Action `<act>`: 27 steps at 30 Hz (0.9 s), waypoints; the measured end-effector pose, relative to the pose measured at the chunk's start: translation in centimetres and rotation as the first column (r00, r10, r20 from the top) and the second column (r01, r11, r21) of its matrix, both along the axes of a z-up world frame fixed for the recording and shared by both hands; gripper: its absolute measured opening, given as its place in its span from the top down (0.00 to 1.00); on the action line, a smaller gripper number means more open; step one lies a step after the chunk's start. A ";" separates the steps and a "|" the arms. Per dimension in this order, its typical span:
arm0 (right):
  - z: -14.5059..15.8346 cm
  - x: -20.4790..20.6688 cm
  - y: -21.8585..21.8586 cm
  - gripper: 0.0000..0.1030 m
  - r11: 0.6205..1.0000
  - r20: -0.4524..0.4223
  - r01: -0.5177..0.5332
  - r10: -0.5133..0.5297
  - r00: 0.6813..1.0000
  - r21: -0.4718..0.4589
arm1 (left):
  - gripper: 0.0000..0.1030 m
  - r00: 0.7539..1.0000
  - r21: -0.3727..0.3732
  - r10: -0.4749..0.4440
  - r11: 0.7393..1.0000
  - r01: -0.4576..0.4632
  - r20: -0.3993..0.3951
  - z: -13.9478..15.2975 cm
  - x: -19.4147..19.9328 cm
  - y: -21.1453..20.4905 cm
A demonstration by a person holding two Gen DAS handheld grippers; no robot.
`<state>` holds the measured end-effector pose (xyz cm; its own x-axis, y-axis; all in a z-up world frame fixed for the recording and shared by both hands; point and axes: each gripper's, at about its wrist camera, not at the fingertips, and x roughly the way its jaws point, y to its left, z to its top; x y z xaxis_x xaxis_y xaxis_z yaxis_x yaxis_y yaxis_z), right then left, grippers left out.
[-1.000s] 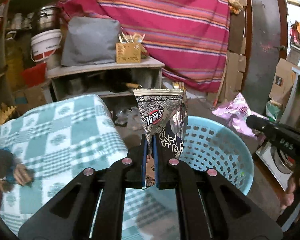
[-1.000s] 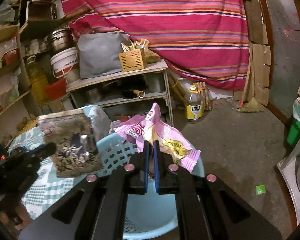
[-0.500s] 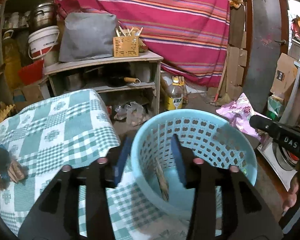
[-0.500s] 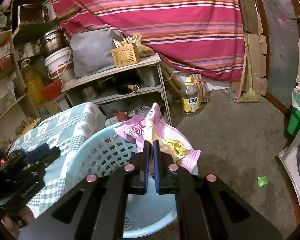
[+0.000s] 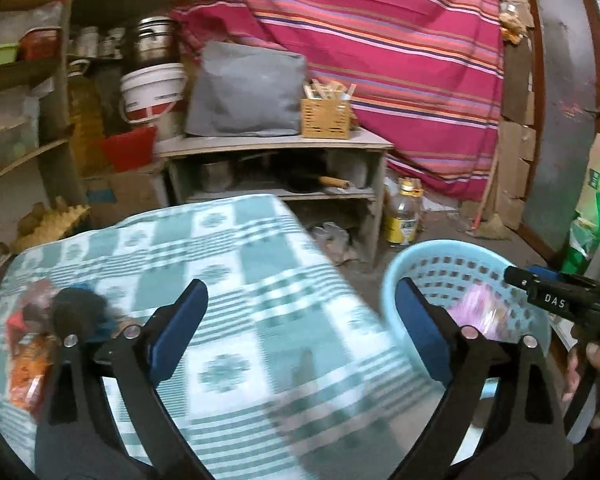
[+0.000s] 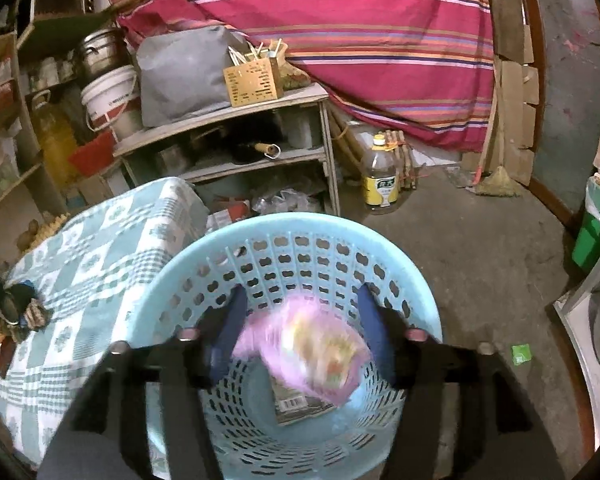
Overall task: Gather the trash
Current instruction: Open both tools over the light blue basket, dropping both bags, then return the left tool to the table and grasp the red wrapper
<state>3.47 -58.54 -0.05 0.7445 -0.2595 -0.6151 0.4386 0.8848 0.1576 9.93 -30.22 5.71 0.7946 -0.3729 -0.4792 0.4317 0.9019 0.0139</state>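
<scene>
1. A big pink and red striped cloth (image 6: 340,32) hangs across the back of the room.
2. A table with a green and white checked cloth (image 5: 220,280) sits at the left. Some small trash (image 5: 32,360) lies near its left edge, but it is too blurry to name.
3. A round light blue plastic basket with holes (image 6: 300,248) stands just beside the table, on the grey floor (image 6: 480,248).
4. The left gripper (image 5: 300,320) is above the checked cloth. Its blue fingers (image 5: 180,320) are spread wide and opening, with nothing between them.
5. The right gripper (image 6: 300,332) is right over the basket. Its fingers are apart and opening too.
6. A pink crinkly snack bag (image 6: 312,356) is between those fingers, blurry, inside the basket. They do not squeeze it.
7. A dark flat wrapper with a barcode (image 6: 296,404) lies on the basket's bottom.
8. A tiny green scrap (image 6: 521,353) lies on the floor, to the right of the basket.
</scene>
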 end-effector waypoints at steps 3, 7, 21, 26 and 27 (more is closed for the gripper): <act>0.2 0.2 0.8 0.40 1.000 -0.009 0.008 -0.008 1.000 -0.002 | 0.07 0.999 0.015 0.050 0.999 -0.050 0.010 0.1 0.3 3.0; 1.9 -0.2 3.2 0.28 0.999 0.040 -0.004 0.006 0.999 -0.042 | 0.07 0.994 0.026 0.111 0.993 -0.112 0.019 0.2 0.8 7.5; 4.2 3.5 17.1 0.19 0.969 0.075 -0.210 0.220 0.972 -0.131 | 0.05 0.968 0.062 0.246 0.967 -0.248 0.044 -1.4 2.3 18.0; 3.6 4.9 21.1 0.19 0.956 0.058 -0.261 0.271 0.961 -0.136 | 0.05 0.962 0.065 0.272 0.960 -0.273 0.019 -2.8 3.0 20.9; 3.5 5.1 21.8 0.19 0.954 0.056 -0.268 0.277 0.959 -0.138 | 0.05 0.960 0.066 0.279 0.958 -0.280 0.018 -2.9 3.1 21.5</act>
<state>8.61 -36.72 3.46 0.8398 -0.1131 -0.5310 0.1693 0.9838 0.0582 13.02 -8.75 2.80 0.8666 -0.1026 -0.4883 0.1622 0.9834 0.0812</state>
